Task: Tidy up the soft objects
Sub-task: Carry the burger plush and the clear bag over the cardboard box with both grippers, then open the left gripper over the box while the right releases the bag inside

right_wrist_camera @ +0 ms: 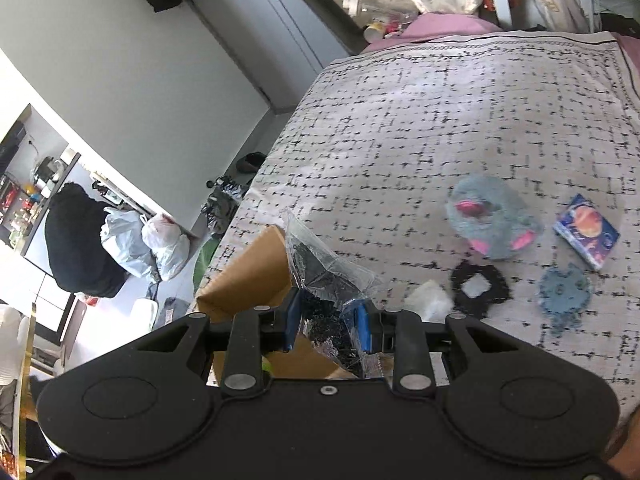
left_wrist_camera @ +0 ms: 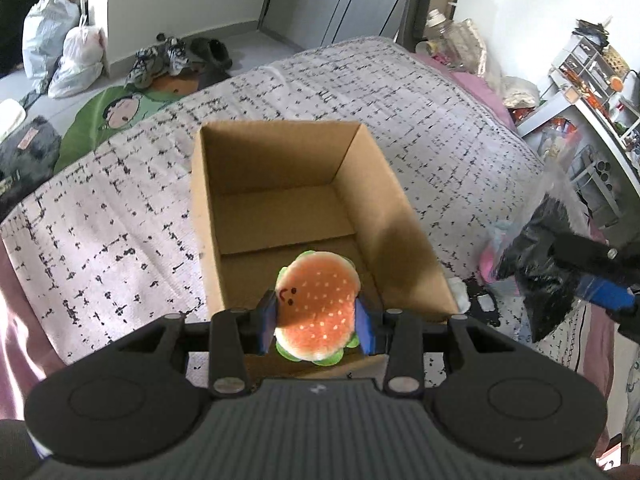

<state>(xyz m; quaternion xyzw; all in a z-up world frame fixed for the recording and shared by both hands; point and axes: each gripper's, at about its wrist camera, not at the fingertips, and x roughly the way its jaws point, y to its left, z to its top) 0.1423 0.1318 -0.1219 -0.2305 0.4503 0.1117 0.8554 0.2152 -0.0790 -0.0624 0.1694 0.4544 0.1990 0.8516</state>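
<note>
My left gripper [left_wrist_camera: 318,322] is shut on a plush hamburger [left_wrist_camera: 318,300] and holds it over the near end of an open, empty cardboard box [left_wrist_camera: 276,160] on the bed. My right gripper [right_wrist_camera: 328,330] is shut on a clear plastic bag of black hair ties [right_wrist_camera: 324,276], held just right of the box [right_wrist_camera: 248,276]; the bag also shows in the left wrist view [left_wrist_camera: 548,248]. On the bedspread to the right lie a grey-and-pink plush [right_wrist_camera: 492,220], a black scrunchie [right_wrist_camera: 478,288], a blue scrunchie [right_wrist_camera: 564,296], a white soft item [right_wrist_camera: 430,300] and a small blue packet [right_wrist_camera: 586,236].
The bed has a white black-patterned cover [left_wrist_camera: 120,216]. Shoes [left_wrist_camera: 176,58], white bags [left_wrist_camera: 60,52] and a green mat [left_wrist_camera: 116,116] lie on the floor to the left. Cluttered shelves [left_wrist_camera: 592,92] stand at the right; bottles and clutter [right_wrist_camera: 384,4] sit beyond the bed.
</note>
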